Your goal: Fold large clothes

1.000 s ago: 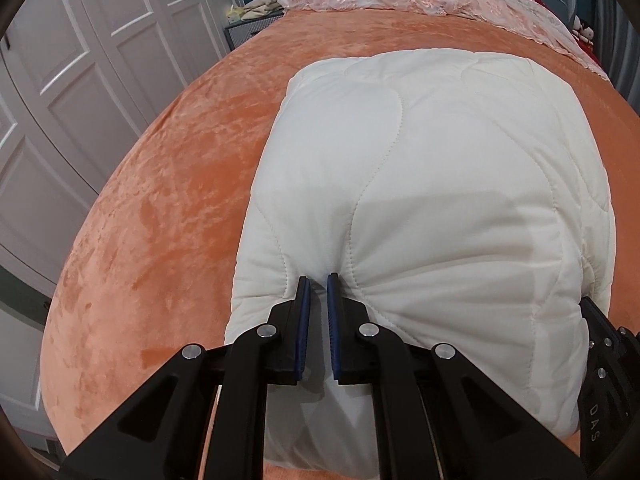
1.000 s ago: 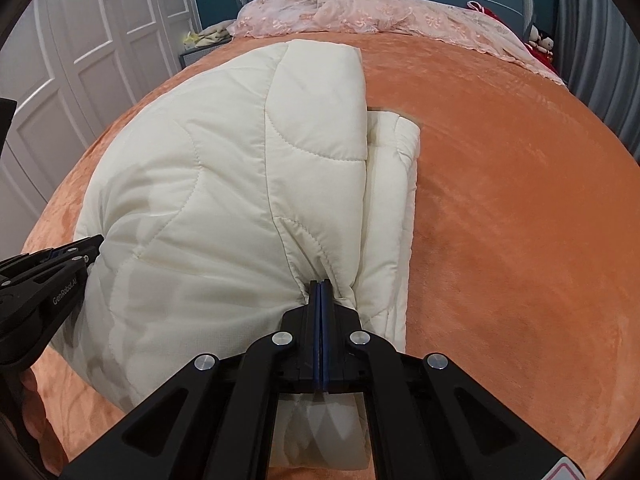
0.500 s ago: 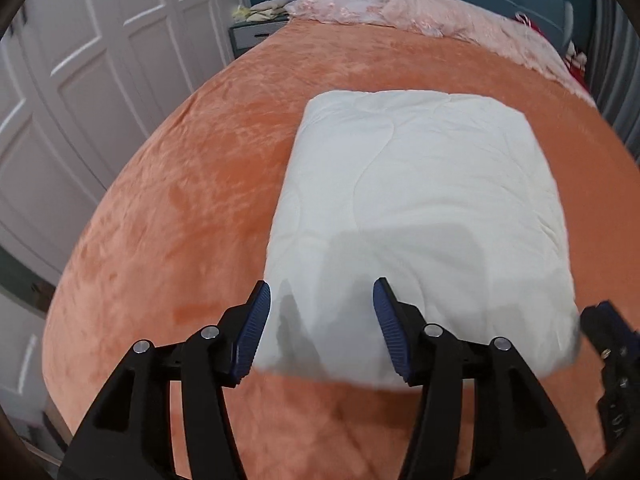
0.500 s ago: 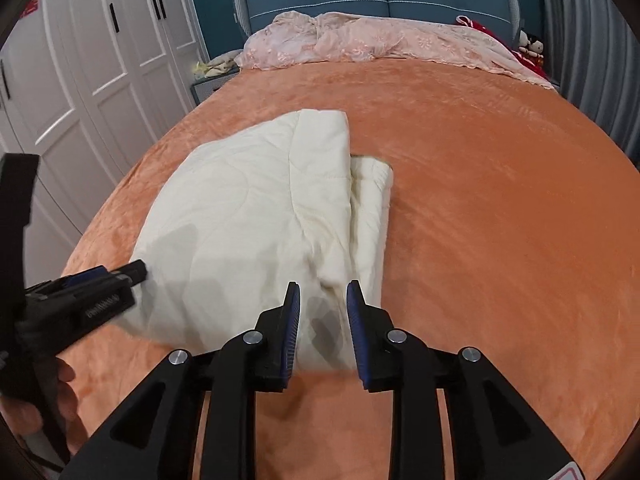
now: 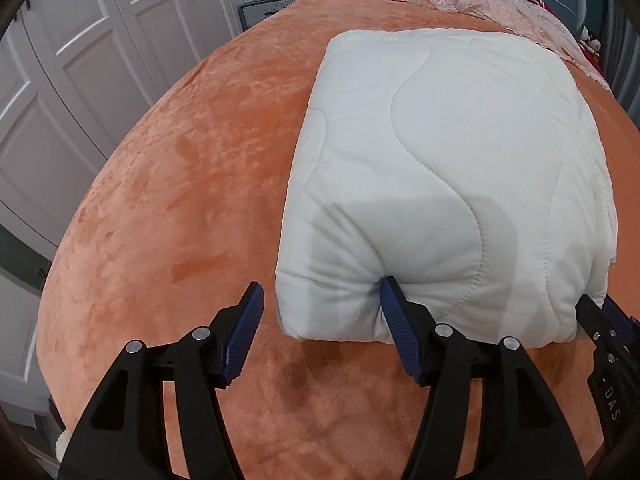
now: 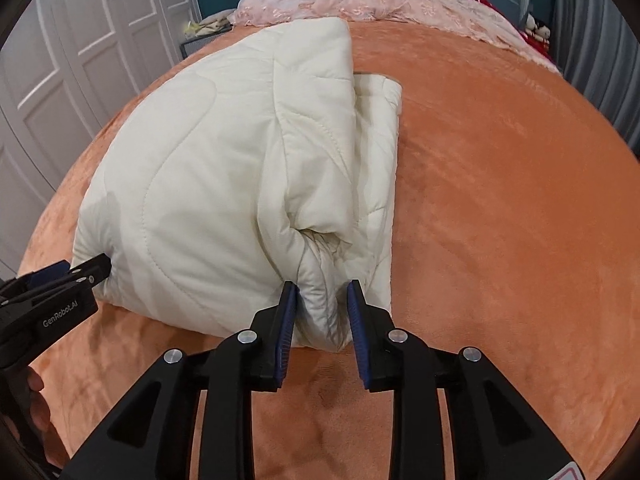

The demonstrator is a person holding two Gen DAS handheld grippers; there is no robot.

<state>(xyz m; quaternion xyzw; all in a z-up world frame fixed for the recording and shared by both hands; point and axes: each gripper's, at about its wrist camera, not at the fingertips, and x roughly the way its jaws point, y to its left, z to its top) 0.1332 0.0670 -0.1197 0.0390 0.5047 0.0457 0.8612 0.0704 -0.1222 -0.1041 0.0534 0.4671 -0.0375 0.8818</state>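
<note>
Quilt (image 5: 460, 168): matt cream stitched padded cloth. Bedspread (image 5: 180, 208): orange plush velvet, slight sheen. Left gripper (image 5: 320, 320): matt black plastic, ribbed blue pads (image 5: 400, 336).

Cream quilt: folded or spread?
Folded: the cream quilt sits as a thick stacked bundle on the orange bedspread, layered edges visible on its right side.

Left wrist view: I look forward along the left gripper (image 5: 320, 312), low and close over the near left corner of the folded white quilt (image 5: 452, 152), facing up the orange bedspread (image 5: 180, 200) toward the headboard; wardrobe doors (image 5: 92, 52) fill my left edge.

Right wrist view: same heading, low and close at the quilt's (image 6: 224, 168) near right corner, along the right gripper (image 6: 320, 308).

Shared: quilt, bedspread (image 6: 500, 184), pink bedding (image 6: 360, 4) at the head. Each view catches the other gripper at its edge.
</note>
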